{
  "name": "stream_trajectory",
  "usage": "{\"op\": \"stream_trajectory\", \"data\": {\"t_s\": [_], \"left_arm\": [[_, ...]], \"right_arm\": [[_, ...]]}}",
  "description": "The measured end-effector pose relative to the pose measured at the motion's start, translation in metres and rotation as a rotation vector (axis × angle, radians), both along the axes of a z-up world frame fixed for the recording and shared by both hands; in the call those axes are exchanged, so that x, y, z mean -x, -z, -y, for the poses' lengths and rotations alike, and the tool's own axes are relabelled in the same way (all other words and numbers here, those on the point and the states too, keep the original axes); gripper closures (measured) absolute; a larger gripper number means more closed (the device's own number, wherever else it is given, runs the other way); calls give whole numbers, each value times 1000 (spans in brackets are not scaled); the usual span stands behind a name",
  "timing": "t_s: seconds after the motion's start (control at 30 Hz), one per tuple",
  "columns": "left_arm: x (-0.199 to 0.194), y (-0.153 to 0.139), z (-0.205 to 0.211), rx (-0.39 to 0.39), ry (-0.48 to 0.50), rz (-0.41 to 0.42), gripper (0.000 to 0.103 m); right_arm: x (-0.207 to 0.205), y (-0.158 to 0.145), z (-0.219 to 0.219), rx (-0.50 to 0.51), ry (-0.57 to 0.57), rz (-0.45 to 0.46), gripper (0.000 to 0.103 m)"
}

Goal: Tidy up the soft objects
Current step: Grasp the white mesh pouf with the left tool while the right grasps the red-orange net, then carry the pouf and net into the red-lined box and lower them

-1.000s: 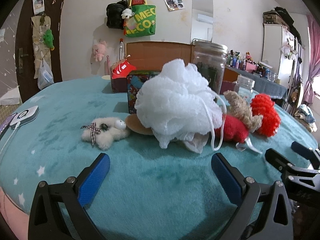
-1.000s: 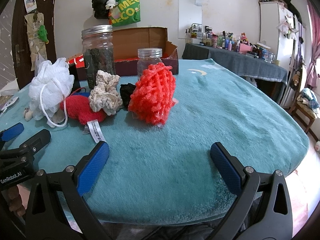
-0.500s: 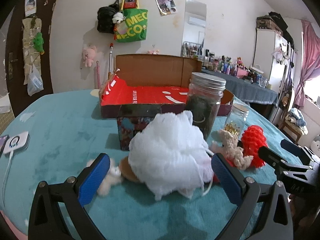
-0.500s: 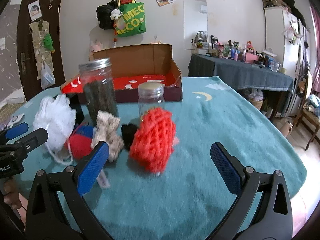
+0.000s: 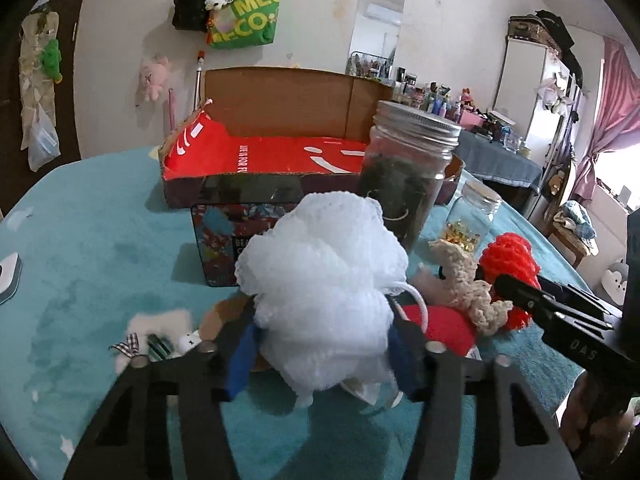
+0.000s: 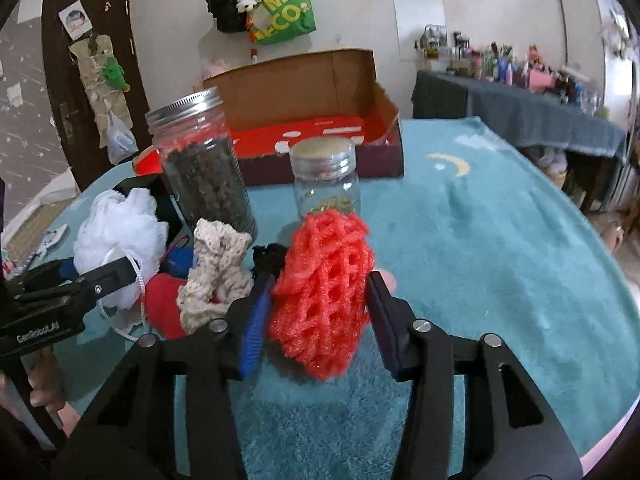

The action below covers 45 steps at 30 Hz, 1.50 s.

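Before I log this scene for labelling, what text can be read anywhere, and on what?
"MEC / ECO": partly hidden, on the green tote bag on the wall.
"LIFE IS FOR F": cut off, on the red box flap.
"GenRobot.AI": on the left gripper.
"BEA": cut off, on the patterned tin.
Wall posters: too small.

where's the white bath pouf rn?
Left wrist view, centre: white bath pouf sits between the left tongs, in front of the tall jar, beside the red plush.
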<state>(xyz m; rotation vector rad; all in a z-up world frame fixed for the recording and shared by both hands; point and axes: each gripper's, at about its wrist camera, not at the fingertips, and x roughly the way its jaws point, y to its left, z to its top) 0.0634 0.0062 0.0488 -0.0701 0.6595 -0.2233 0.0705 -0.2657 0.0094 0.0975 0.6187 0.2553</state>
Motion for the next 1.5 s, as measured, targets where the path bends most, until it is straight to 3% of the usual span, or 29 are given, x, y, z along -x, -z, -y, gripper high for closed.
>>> {"op": "stream_trajectory", "data": {"t_s": [0.4,0.77,1.1,1.5], "left_arm": [[9,-15,-6,10,3,13,58],[16,-50,-16,15,-23,95,58],[-10,-79,-29,22,-50,137,58],[-62,-101,-25,-38,22,138,58]], "right_arm": [[12,-9,2,-5,-3,38,63],[20,-38,4,2,-9,126,63],[0,-73,3,12,-32,187,63],[-55,-110,0,51,-111,202,63]]}}
